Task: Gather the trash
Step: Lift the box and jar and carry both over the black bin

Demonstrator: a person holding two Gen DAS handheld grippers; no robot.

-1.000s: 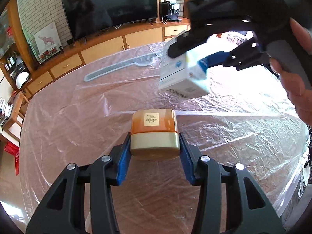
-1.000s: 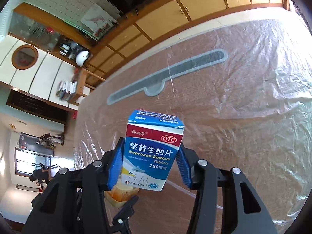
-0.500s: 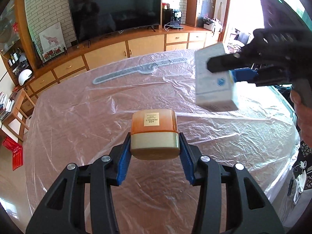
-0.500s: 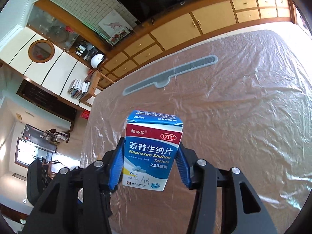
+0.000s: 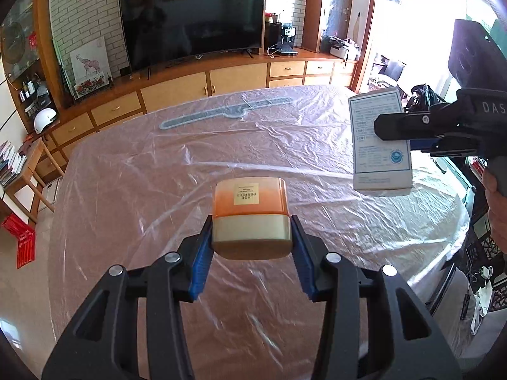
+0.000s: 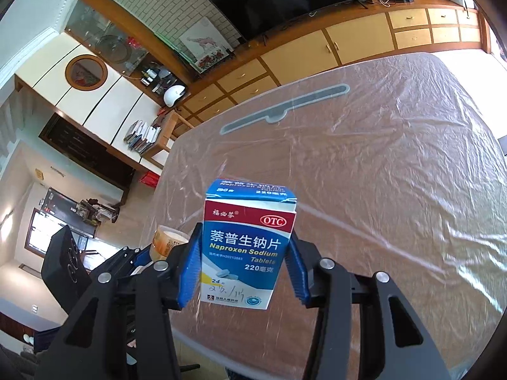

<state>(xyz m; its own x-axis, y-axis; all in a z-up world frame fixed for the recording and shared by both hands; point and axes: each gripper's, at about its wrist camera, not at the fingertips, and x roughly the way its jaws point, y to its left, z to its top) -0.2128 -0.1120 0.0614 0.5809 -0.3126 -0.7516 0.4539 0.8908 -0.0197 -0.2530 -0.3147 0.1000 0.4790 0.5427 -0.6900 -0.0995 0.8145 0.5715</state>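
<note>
Swung rightward, the right hand-held gripper (image 6: 244, 253) clamps the "Naproxen Sodium" box (image 6: 247, 247); left hand-held gripper (image 5: 252, 240) grips "AGE PERFECT" jar (image 5: 251, 218).

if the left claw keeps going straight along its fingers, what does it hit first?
Probably the plastic sheet covering the table, past the jar the left claw grips. Nothing else shows in that line, though depth is hard to judge.

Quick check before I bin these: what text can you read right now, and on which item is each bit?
"AGE PERFECT": label on the orange jar in the left gripper; it reads upside down, and the smaller print is blurred.
"OTC", "萘普生钠片", "Naproxen Sodium Tablets", "220毫克", "24": front of the medicine box in the right gripper.
Handwriting at the box's bottom and the print on its back: unreadable.
"DAS": right gripper's body, cut off.
</note>
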